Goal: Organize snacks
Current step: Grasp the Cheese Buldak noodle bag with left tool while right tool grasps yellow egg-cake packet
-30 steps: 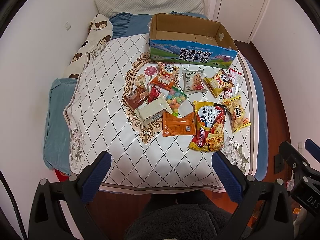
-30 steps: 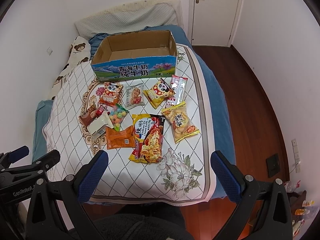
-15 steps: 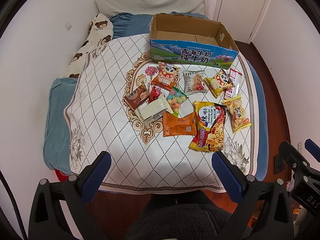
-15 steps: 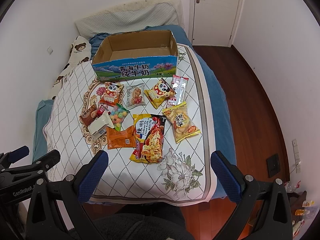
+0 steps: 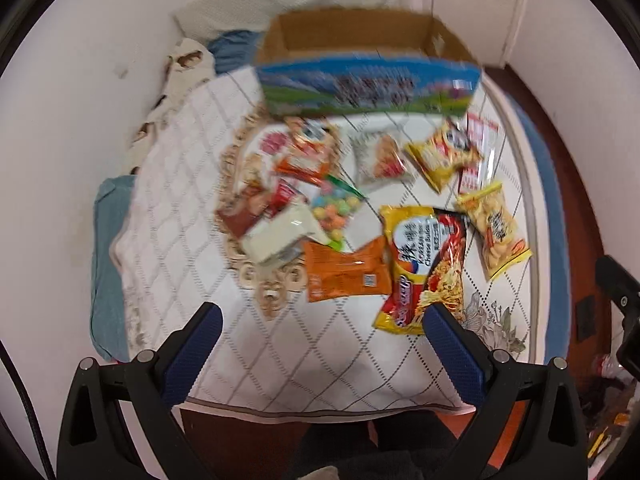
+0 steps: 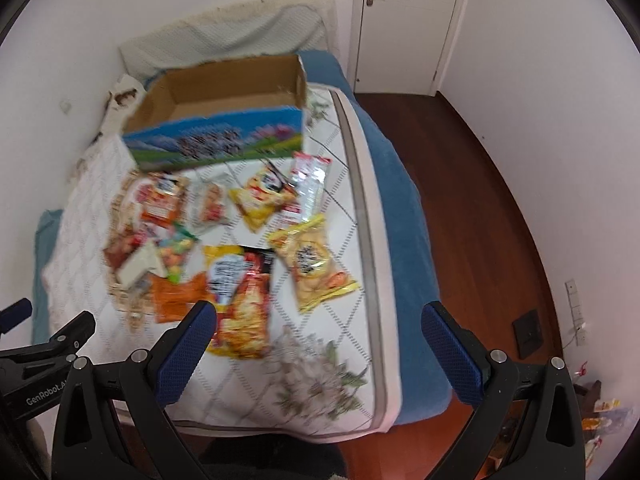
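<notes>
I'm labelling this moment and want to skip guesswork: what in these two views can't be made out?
- Print on the blue-fronted open cardboard box: motion-blurred in both views.
- Box floor: hidden by its front wall in the left wrist view.
- Brown snack packet: partly under the white packet.
- Left gripper and right gripper: open, empty.

Bare quilt lies open at 6 o'clock, ahead of the wide-open left tool. Toward 12 o'clock, snack packets crowd the bed's middle, and the cardboard box walls off the far end.
</notes>
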